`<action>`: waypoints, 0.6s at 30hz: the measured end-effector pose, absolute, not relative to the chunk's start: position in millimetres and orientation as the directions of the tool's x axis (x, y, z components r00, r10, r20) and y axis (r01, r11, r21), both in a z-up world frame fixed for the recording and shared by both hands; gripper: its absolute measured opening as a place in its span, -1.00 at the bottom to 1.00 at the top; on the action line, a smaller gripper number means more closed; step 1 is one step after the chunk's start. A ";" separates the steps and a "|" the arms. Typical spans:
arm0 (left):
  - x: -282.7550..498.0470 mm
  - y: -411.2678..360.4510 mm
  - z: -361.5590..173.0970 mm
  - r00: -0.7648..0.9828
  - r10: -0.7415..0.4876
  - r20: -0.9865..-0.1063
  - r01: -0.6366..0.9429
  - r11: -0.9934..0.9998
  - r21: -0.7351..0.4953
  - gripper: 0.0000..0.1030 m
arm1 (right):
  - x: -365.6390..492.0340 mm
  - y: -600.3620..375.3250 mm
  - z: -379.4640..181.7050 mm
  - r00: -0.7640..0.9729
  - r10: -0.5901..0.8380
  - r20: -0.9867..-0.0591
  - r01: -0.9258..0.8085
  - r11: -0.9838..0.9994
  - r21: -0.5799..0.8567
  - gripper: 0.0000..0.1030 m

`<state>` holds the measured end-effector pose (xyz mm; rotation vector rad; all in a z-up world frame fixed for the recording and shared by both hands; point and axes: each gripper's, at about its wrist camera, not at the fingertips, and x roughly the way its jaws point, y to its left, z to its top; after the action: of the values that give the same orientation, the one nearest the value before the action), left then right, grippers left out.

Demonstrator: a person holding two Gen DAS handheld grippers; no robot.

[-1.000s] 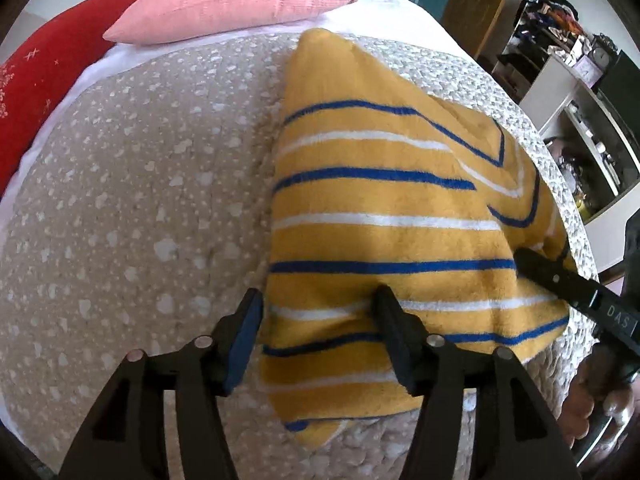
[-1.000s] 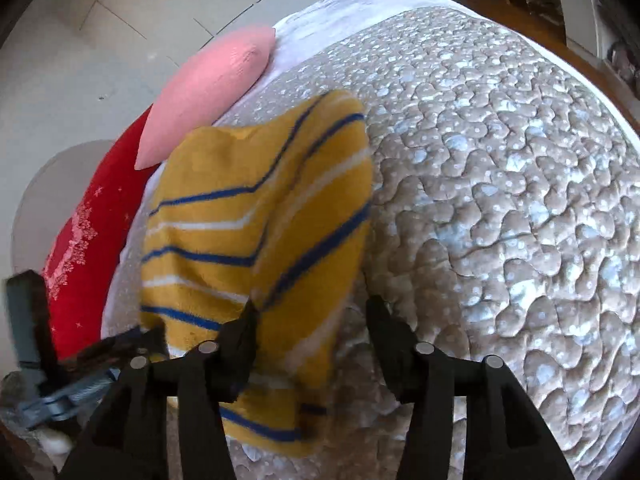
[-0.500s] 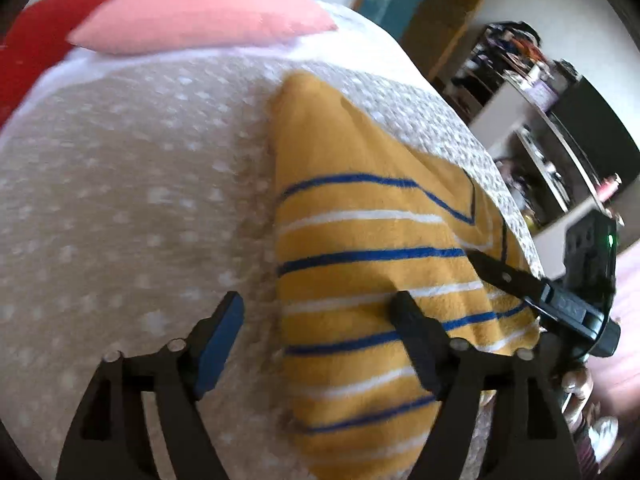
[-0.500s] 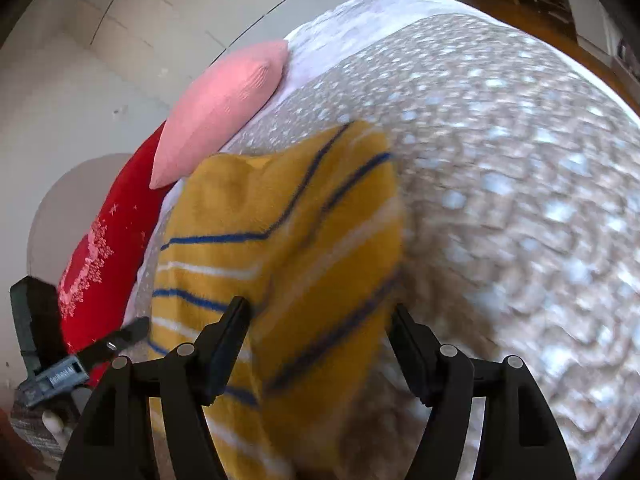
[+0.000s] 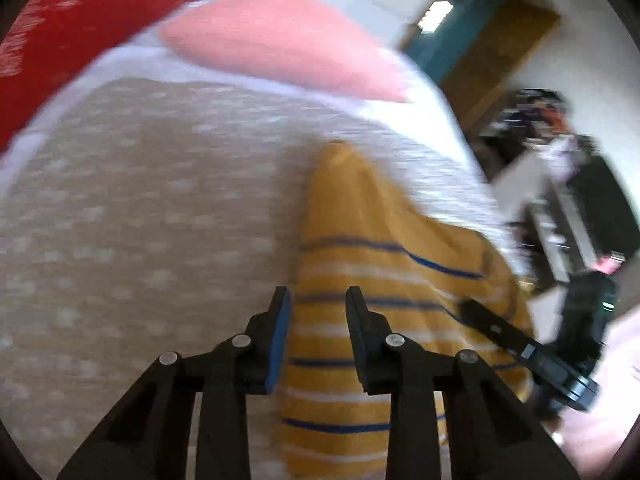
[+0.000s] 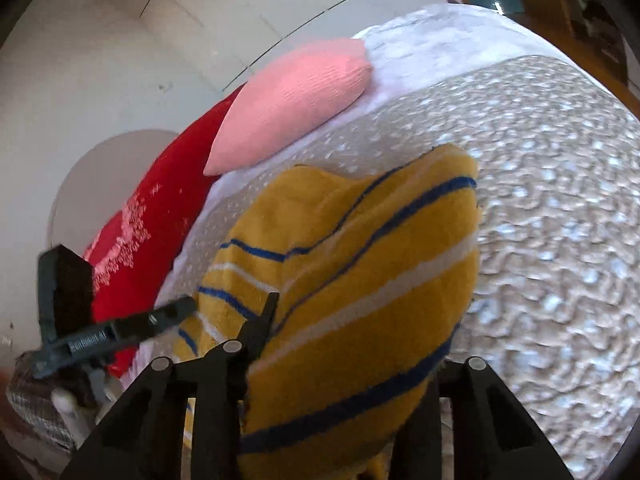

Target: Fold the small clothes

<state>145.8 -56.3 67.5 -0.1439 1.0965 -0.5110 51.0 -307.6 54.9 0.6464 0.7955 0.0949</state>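
Observation:
A yellow knitted garment [image 5: 360, 280] with blue and white stripes lies folded on the bed. My left gripper [image 5: 318, 304] has its jaws narrowed over the garment's left edge, with a gap still between them; I cannot tell whether cloth is pinched. In the right wrist view the garment [image 6: 360, 280] bulges up between the fingers of my right gripper [image 6: 352, 344], whose jaws stand wide apart; its right finger is hidden behind cloth. The right gripper also shows in the left wrist view [image 5: 520, 344] at the garment's right edge, the left gripper in the right wrist view [image 6: 120, 328].
The bed has a beige quilted cover [image 5: 140, 220] with white spots. A pink pillow [image 5: 280, 48] and a red pillow [image 5: 60, 40] lie at its head. Shelves and a dark cabinet [image 5: 580, 200] stand beyond the bed's right side.
My left gripper's jaws have closed in from wide apart to a narrow gap at the garment's left edge. Both grippers have lifted and tilted; the garment bulges higher in the right gripper.

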 end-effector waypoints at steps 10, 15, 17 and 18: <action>101.8 -7.2 52.3 0.403 -0.377 -0.834 0.279 0.919 -0.280 -0.31 | 23.6 -316.1 64.5 0.705 0.164 -0.690 0.278 0.831 0.482 0.19; 52.7 20.7 89.8 0.542 -0.360 -0.759 0.278 0.930 -0.242 0.02 | -3.8 -306.8 116.5 0.780 0.019 -0.625 0.299 0.867 0.400 0.17; 41.2 33.1 99.2 0.574 -0.361 -0.735 0.271 0.931 -0.244 0.14 | 5.3 -288.1 123.1 0.776 0.068 -0.627 0.242 0.886 0.396 -0.12; 32.3 39.0 103.8 0.588 -0.360 -0.724 0.267 0.932 -0.247 0.17 | 13.6 -277.5 122.3 0.763 0.090 -0.640 0.216 0.898 0.384 -0.19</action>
<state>32.3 39.0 103.8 -0.1159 0.8688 -0.3658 13.6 -277.5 122.3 0.4608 0.7054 -0.0709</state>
